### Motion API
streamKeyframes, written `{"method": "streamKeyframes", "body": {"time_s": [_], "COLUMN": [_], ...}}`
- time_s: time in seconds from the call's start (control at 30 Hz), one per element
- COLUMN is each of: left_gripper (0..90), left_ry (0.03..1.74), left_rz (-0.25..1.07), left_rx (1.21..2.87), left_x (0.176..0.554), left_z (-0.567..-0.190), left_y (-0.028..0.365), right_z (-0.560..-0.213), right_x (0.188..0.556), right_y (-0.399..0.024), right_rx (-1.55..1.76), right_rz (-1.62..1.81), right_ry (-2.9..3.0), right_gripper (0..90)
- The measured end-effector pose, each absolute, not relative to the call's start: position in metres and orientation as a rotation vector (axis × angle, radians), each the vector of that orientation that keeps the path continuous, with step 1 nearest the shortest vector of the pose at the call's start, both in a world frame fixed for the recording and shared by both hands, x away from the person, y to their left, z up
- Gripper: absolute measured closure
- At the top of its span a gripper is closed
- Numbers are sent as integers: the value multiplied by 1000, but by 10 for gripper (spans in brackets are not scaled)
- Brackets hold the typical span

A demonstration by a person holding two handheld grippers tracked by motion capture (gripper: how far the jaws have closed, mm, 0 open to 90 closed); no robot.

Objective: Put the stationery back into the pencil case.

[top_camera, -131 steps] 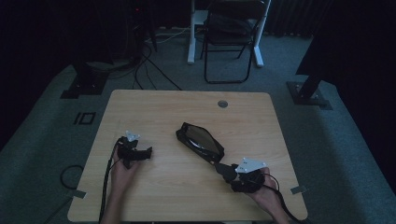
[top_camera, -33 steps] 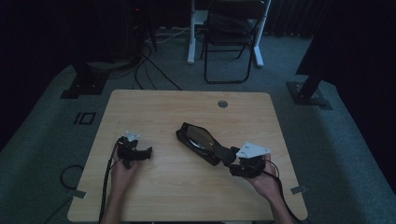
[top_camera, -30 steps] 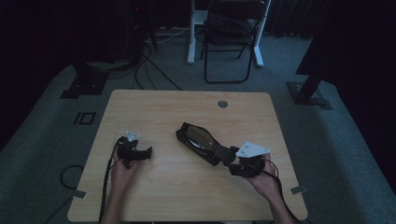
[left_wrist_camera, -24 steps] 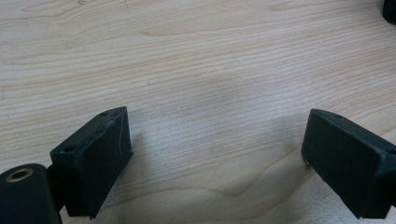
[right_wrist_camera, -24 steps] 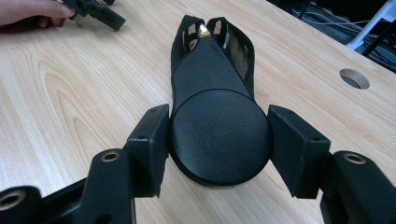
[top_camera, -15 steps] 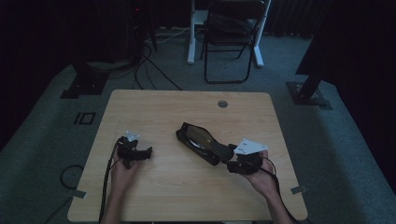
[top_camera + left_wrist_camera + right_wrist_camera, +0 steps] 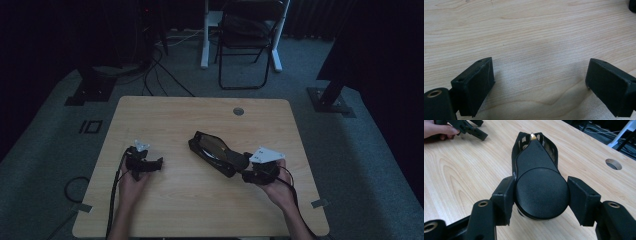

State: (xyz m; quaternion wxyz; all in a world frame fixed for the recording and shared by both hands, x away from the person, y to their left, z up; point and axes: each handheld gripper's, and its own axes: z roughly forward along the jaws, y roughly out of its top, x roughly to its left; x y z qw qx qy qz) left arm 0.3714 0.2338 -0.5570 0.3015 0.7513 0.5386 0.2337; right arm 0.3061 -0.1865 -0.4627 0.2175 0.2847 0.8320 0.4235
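Right gripper (image 7: 540,197) jaws straddle the round end of the black case (image 7: 537,180) mid-table, left jaw touching, right jaw just clear. Left gripper (image 7: 537,85) spread wide over bare table (image 7: 529,30).

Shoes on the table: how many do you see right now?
1. A black shoe lies near the table's middle, its heel between the right claw's jaws. None other seen.
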Motion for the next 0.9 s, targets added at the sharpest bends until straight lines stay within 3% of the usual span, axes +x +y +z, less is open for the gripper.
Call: {"method": "streamKeyframes", "body": {"time_s": [0.9], "left_gripper": [85], "left_ry": [1429], "left_rz": [620], "left_rx": [1993], "left_x": [371], "left_z": [-557], "left_y": [234], "right_z": [-467], "right_x": [320], "right_y": [-177], "right_rx": [819], "right_rz": [1166], "right_ry": [2295], "right_gripper": [417]}}
